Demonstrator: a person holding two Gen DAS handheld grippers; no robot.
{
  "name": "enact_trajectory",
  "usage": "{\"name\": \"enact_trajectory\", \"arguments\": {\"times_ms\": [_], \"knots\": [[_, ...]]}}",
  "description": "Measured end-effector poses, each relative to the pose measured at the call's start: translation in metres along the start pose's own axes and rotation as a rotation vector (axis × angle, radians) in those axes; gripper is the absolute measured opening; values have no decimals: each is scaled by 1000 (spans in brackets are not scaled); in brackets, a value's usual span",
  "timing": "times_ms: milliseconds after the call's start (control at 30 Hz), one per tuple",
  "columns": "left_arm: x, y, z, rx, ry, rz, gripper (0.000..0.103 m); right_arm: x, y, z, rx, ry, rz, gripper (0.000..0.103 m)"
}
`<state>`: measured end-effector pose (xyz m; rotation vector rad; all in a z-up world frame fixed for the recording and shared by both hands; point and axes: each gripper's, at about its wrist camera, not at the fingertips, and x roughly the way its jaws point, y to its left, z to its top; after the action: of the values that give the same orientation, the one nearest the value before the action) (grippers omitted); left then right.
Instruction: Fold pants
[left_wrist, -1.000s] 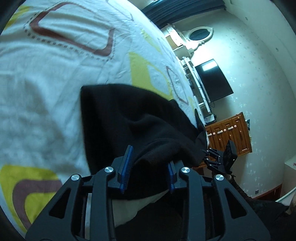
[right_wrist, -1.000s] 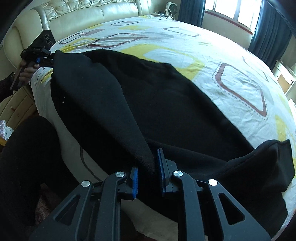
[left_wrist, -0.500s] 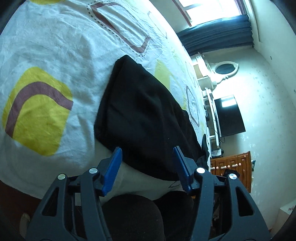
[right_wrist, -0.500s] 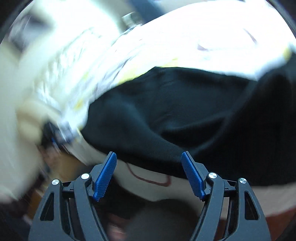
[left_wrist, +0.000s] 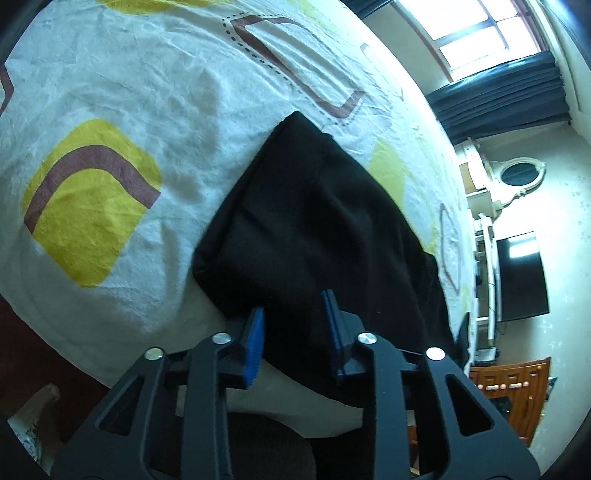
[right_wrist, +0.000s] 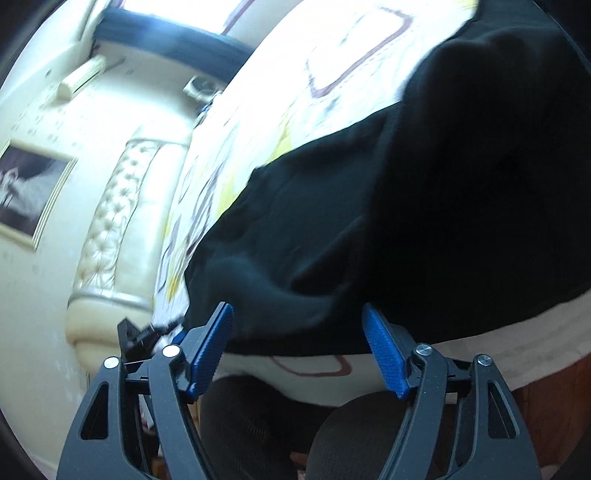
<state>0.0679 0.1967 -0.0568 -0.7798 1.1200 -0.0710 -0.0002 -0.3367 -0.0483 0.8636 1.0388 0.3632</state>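
The black pants (left_wrist: 317, 229) lie folded lengthwise along the near edge of a bed with a white sheet (left_wrist: 155, 110) printed in yellow and brown shapes. My left gripper (left_wrist: 293, 332) has its blue pads narrowed around the near edge of the pants, with a gap still showing between them. The pants also fill the right wrist view (right_wrist: 388, 221). My right gripper (right_wrist: 299, 347) is wide open at the hanging edge of the pants, with nothing between its pads.
A cream tufted headboard (right_wrist: 110, 221) stands left of the bed. A dark television (left_wrist: 521, 277) and a wooden cabinet (left_wrist: 517, 384) stand against the far wall. My dark-clothed knees (right_wrist: 369, 435) are below the bed edge.
Both grippers let go of the pants and drew back. The left gripper has since come forward and narrowed around the pants' edge. The right gripper stays wide open and has swung left.
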Motion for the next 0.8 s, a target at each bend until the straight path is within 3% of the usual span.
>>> {"name": "enact_trajectory", "arguments": {"times_ms": [67,200,233,267,333,433,567,700,767,800], "knots": [[7,8,-2,-44,9,18,14,-1,-3,-1,22,3,-20,63],[5,10,-2,-50,0,10,12,10,-6,-2,48,34,-31,54],[5,10,-3,-43,-3,17,12,15,-5,-2,50,39,-38,48],[4,9,-3,-42,-6,20,11,20,-5,-1,47,48,-46,35],[3,10,-3,-45,-14,21,10,28,-4,-1,41,63,-78,22],[-2,8,-4,-40,-33,25,10,25,3,-4,18,33,-90,17],[-3,9,-6,-10,-24,58,10,31,-9,-12,53,87,-114,16],[-8,11,-6,9,-29,33,12,17,-16,-8,101,95,-47,20],[-18,11,-8,24,-41,33,15,-11,-17,1,74,44,-35,40],[-23,10,-9,38,-55,37,17,-26,-21,6,63,11,-44,44]]}}
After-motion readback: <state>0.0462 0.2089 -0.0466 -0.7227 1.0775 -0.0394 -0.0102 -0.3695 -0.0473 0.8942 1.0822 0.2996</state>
